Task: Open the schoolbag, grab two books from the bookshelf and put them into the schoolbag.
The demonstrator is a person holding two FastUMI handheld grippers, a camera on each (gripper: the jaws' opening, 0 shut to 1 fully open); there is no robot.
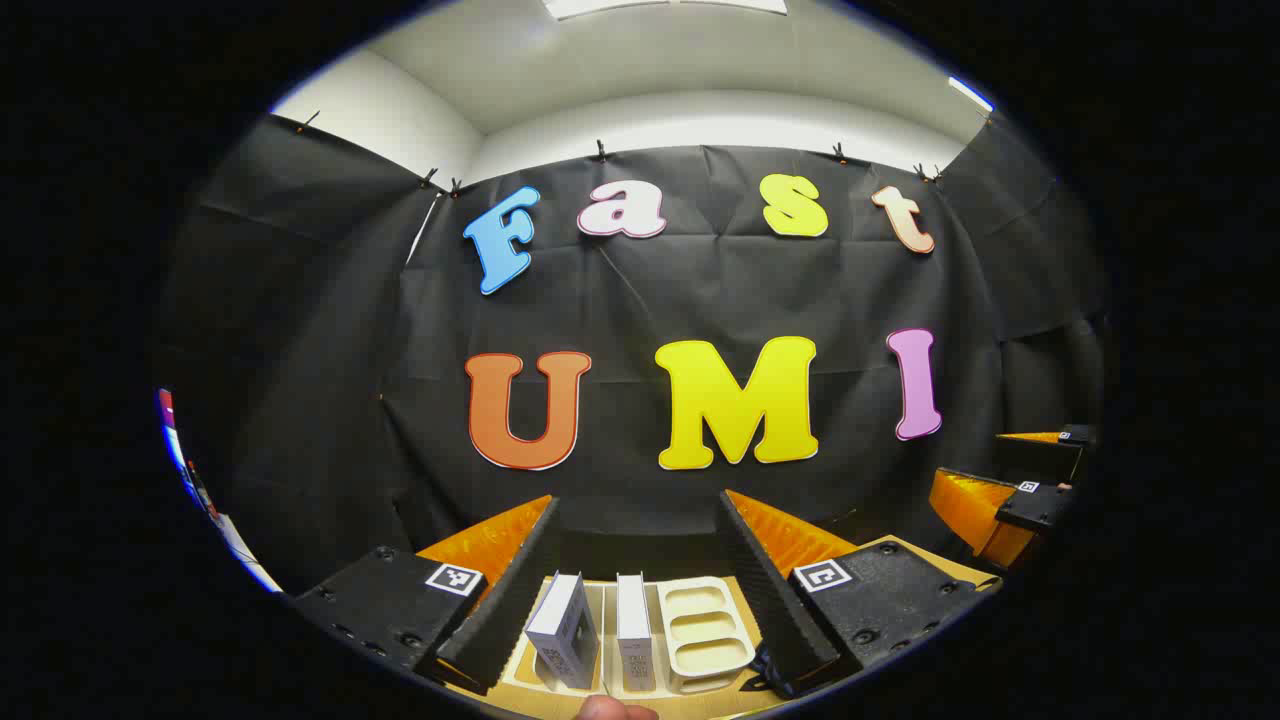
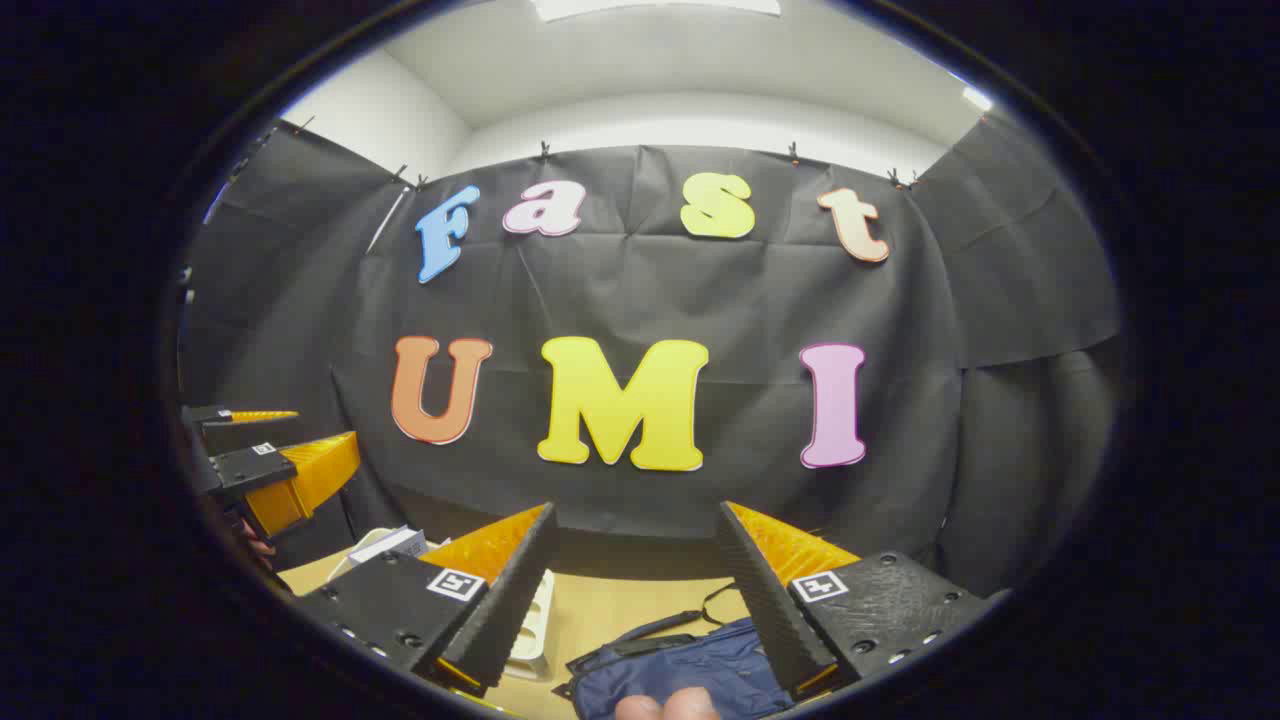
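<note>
Two white books [image 1: 563,630] [image 1: 633,628] stand upright in a cream bookshelf rack [image 1: 702,630], low in the left gripper view. My left gripper [image 1: 637,498] is open, raised above and short of them, holding nothing. In the right gripper view the dark blue schoolbag [image 2: 690,665] lies on the tan table [image 2: 620,610], just below my open, empty right gripper [image 2: 636,507]. I cannot tell whether its zip is open. The rack's end [image 2: 530,620] and a book [image 2: 385,545] show to the bag's left. Each gripper also shows at the other view's edge: the right gripper [image 1: 968,456] and the left gripper [image 2: 325,427].
Black cloth walls close the booth behind and on both sides. The table's edge [image 1: 905,548] shows to the right of the rack. A black strap [image 2: 665,622] runs from the bag toward the wall. A fingertip [image 2: 665,705] shows at the bottom.
</note>
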